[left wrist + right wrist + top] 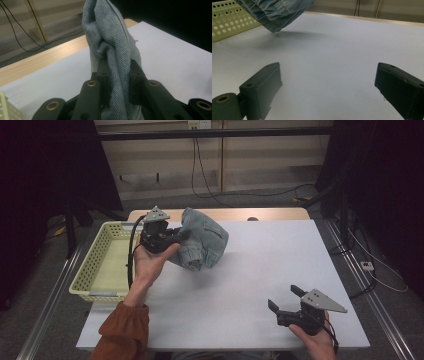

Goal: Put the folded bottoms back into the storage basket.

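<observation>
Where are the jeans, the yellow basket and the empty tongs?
jeans (pixel 202 240): high view, middle of the bundled denim.
yellow basket (pixel 95 252): high view, left perforated wall.
empty tongs (pixel 284 299): high view, gap between the tips, right hand.

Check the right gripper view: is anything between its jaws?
No. The right gripper has its jaws standing wide apart with bare white table between them, while the denim garment hangs farther off near the basket.

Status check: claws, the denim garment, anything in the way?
Left claw shut on denim garment, lifted off the table. Right claw open, empty. Basket at left, path clear.
</observation>
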`<state>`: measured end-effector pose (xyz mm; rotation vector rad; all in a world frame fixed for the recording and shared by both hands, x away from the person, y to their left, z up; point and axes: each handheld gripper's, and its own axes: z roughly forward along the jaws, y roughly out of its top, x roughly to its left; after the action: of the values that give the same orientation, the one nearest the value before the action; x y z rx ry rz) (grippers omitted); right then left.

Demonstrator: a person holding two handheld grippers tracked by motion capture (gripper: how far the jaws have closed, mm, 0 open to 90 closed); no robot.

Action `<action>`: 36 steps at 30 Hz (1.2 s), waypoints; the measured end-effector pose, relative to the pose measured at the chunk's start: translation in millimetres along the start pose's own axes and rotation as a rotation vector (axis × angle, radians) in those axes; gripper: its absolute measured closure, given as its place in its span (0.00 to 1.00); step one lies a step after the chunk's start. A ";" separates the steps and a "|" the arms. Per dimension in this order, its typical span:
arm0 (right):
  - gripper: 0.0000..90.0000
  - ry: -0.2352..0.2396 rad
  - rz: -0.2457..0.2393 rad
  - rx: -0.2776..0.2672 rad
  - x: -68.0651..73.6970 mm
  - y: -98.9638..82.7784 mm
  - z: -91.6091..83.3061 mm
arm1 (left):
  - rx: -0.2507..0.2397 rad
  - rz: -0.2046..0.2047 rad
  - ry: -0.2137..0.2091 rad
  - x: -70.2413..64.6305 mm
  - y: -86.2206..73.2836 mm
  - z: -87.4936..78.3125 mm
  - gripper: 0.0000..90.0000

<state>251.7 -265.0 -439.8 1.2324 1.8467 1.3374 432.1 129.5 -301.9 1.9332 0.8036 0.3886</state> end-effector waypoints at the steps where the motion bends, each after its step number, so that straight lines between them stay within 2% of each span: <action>1: 0.08 0.001 -0.002 0.000 0.1 0.0 0.1 | -0.001 0.008 0.005 -0.2 0.6 -1.5 0.84; 4: 0.08 0.001 -0.003 0.000 0.2 0.1 0.1 | -0.001 0.023 0.017 -2.4 2.1 -2.9 0.84; 11: 0.08 0.002 -0.003 -0.002 0.0 0.1 -0.6 | -0.029 0.035 0.011 -3.9 6.6 -12.7 0.84; 13: 0.08 0.003 -0.001 -0.003 -0.1 0.0 -0.3 | -0.022 0.065 0.013 -3.3 7.8 -17.2 0.84; 16: 0.08 0.002 -0.001 -0.002 0.2 0.3 -0.4 | -0.028 0.070 0.022 -4.8 8.7 -20.8 0.84; 28: 0.08 0.001 0.002 0.000 0.0 0.0 0.0 | -0.059 0.064 0.038 -6.8 17.2 -37.2 0.84; 36: 0.08 -0.002 0.003 0.001 0.0 0.0 0.4 | -0.075 0.059 0.053 -5.4 13.8 -51.9 0.84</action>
<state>252.1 -264.7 -440.0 1.2373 1.8453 1.3369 403.5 156.1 -264.6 1.8868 0.7568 0.5011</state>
